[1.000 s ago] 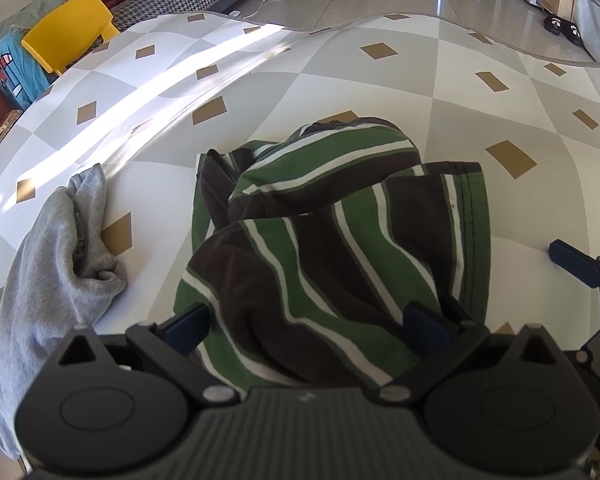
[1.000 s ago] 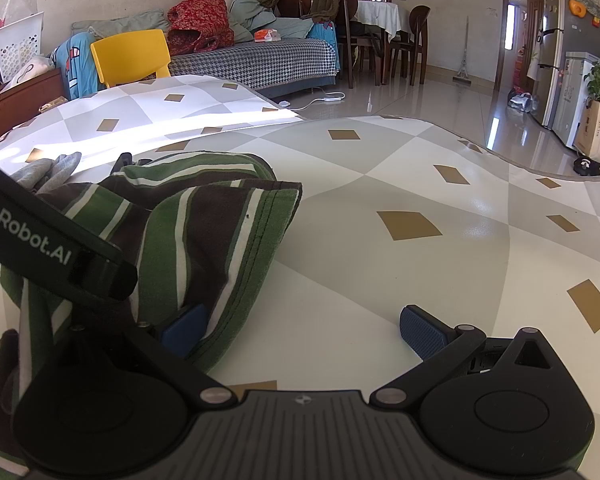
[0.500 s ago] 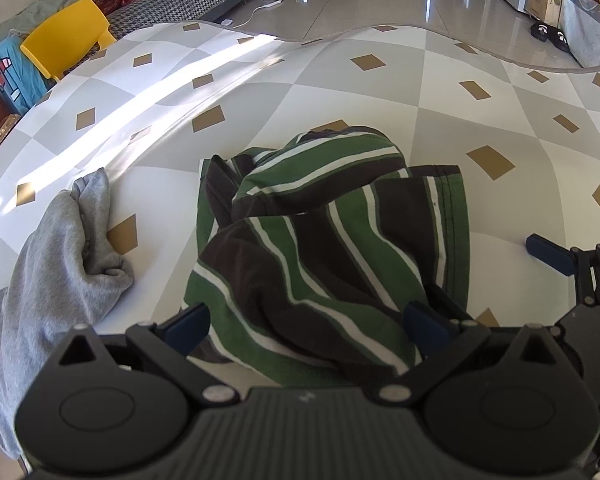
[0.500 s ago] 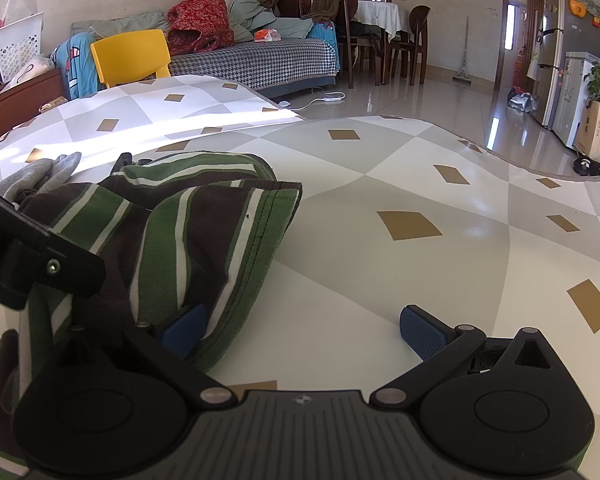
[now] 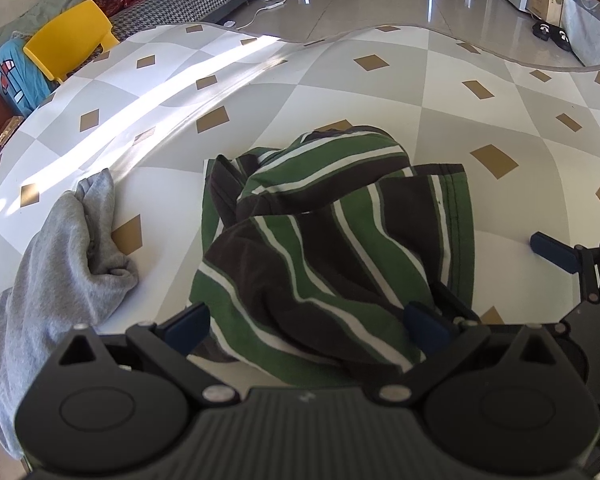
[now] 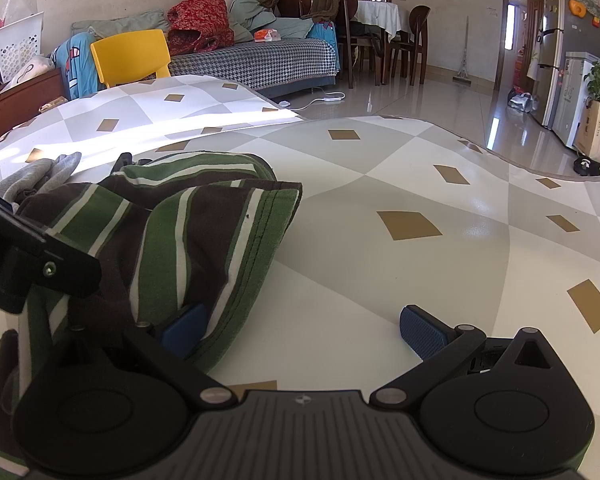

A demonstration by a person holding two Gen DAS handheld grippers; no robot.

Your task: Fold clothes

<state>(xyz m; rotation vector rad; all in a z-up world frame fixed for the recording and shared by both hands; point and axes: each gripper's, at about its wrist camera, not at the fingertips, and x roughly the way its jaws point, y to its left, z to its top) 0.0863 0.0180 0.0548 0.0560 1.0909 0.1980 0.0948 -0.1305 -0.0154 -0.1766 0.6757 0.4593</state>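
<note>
Change since earlier: your left gripper (image 5: pixel 308 328) has pulled back toward you and risen a little, so the striped garment (image 5: pixel 340 240) now sits farther out in its view; the right gripper (image 6: pixel 304 332) has held its place.
Grey garment: a soft grey garment (image 5: pixel 60 264) lies bunched at the near left of the table (image 5: pixel 440 92), apart from the striped one, with bare cloth-covered table between them.
Left claw: spread wide, holding nothing; the near fold of striped cloth lies between and just beyond its blue pads (image 5: pixel 188 322).
Striped garment: green, brown and white, heaped in loose folds near the middle of the table, its hemmed edge (image 6: pixel 272 232) on the right side.
Right claw: spread wide too, gripping nothing; its left pad (image 6: pixel 186 330) is tucked at the hem, touching or just under it, and its right pad (image 6: pixel 422 330) rests over bare table.
Handling: you should expect light, limp knit that sags and slides on the smooth covering; nothing fragile.
Where to take hold: pinch the stitched hem, one claw at each near corner, since the doubled edge should slip less than a single layer.
</note>
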